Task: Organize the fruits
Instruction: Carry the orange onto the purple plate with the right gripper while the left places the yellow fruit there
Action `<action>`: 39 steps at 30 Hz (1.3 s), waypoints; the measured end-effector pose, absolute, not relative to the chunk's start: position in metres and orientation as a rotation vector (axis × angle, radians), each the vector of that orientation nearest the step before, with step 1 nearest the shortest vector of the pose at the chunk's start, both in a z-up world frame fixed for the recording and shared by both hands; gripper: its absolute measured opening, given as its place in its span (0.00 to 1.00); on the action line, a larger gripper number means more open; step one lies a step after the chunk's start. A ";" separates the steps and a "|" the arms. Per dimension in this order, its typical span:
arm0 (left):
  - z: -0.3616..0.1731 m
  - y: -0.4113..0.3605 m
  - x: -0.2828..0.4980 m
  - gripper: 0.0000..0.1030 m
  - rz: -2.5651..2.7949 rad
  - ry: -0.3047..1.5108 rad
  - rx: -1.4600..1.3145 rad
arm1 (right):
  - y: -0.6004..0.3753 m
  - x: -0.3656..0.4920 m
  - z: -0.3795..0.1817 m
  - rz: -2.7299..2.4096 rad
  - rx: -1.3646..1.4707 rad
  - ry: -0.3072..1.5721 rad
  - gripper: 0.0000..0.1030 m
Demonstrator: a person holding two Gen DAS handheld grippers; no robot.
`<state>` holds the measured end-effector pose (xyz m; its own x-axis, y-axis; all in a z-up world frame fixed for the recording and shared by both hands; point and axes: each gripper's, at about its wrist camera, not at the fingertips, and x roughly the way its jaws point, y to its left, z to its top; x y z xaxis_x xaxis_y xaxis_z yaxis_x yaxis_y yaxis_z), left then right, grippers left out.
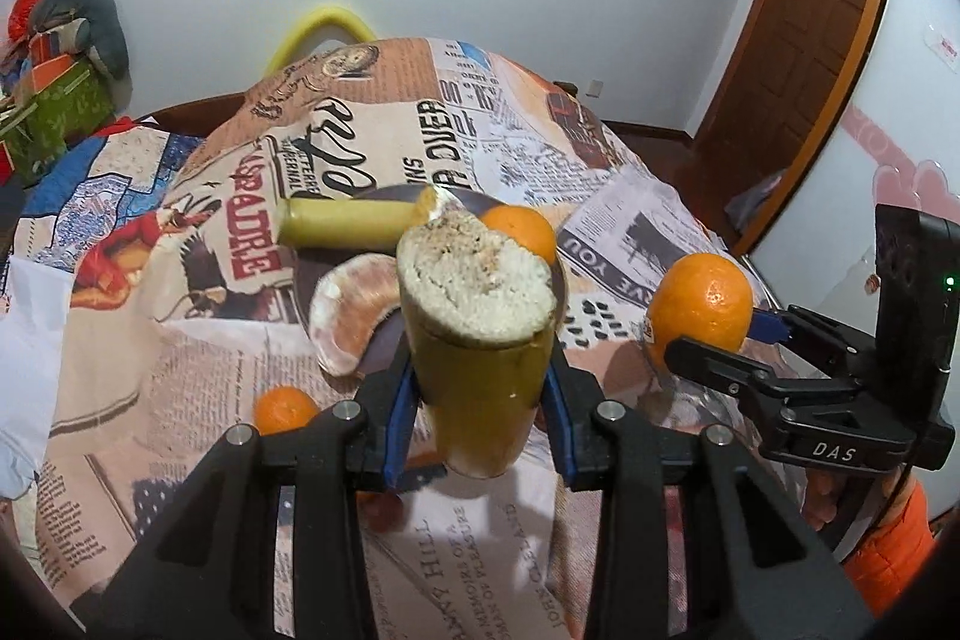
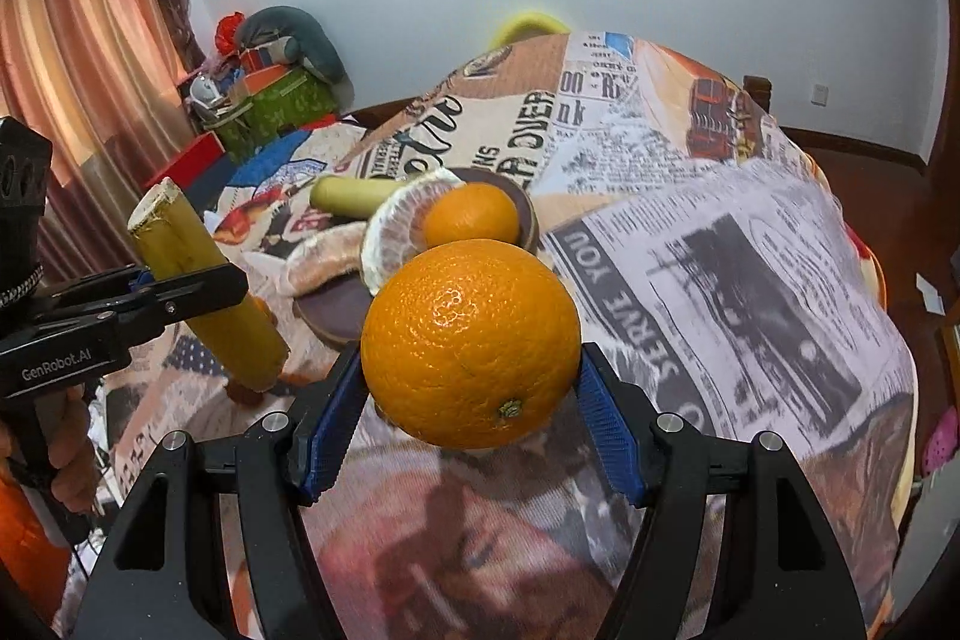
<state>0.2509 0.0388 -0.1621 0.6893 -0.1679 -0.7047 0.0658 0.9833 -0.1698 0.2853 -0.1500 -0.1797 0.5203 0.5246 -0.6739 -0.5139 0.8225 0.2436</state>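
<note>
In the left wrist view, your left gripper (image 1: 480, 394) has its jaws drawn narrow and clamped on a sugarcane piece (image 1: 480, 328) held upright above the newspaper-print cloth (image 1: 480, 550), just near of the dark plate (image 1: 561, 280); that plate already carries another cane piece (image 1: 354, 223), pomelo segments (image 1: 348, 322) and an orange (image 1: 522, 232). Carry the cane over the plate's left side and lay it beside the other cane, low before you let go, as I judge it could roll. In the right wrist view, your right gripper (image 2: 471, 400) holds a large orange (image 2: 471, 343) between half-spread jaws, near of the plate. Keep it clear until the cane settles.
</note>
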 end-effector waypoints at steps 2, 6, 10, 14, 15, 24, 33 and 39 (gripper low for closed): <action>-0.162 0.042 0.255 0.36 -0.126 0.797 -0.136 | -0.145 0.288 -0.179 0.628 0.012 0.809 0.64; -0.163 0.049 0.264 0.36 -0.116 0.795 -0.132 | -0.134 0.297 -0.181 0.641 0.002 0.813 0.64; -0.168 0.057 0.276 0.36 -0.117 0.810 -0.148 | -0.121 0.308 -0.185 0.660 -0.014 0.828 0.64; -0.176 0.064 0.289 0.36 -0.110 0.834 -0.160 | -0.107 0.316 -0.190 0.681 -0.037 0.841 0.64; -0.178 0.065 0.291 0.36 -0.109 0.839 -0.161 | -0.104 0.317 -0.192 0.685 -0.043 0.844 0.64; -0.189 0.070 0.316 0.36 -0.127 0.872 -0.157 | -0.079 0.330 -0.200 0.726 -0.095 0.853 0.64; -0.199 0.076 0.337 0.36 -0.147 0.889 -0.184 | -0.068 0.332 -0.208 0.797 -0.101 0.889 0.64; -0.198 0.073 0.335 0.36 -0.119 0.864 -0.139 | -0.062 0.330 -0.216 0.787 -0.144 0.911 0.65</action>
